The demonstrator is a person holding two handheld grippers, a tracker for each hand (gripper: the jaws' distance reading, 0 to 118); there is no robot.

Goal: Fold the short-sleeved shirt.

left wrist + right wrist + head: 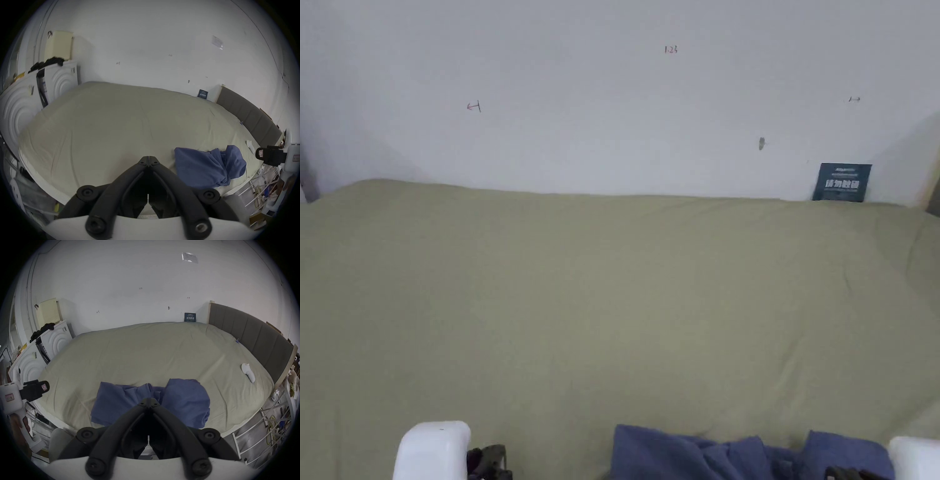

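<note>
Blue short-sleeved shirt (181, 400) lies bunched in a heap at the near edge of the bed (138, 350), toward its near right corner, headboard (253, 335) along the right edge. Left gripper (149, 157): jaws closed tip to tip, holding nothing, above the bare sheet beside the shirt. Right gripper (149, 400): jaws together, empty, poised over the heap.

Risks, as judged:
- Heap sits right at the edge; a sideways tug could drag it off the bed
- Layers are tangled; a blind pinch may catch two layers, so the shirt won't spread flat
- Loose sheet may get pinched along with the cloth
- Small white object (247, 374) near the right edge could snag a spread sleeve
</note>
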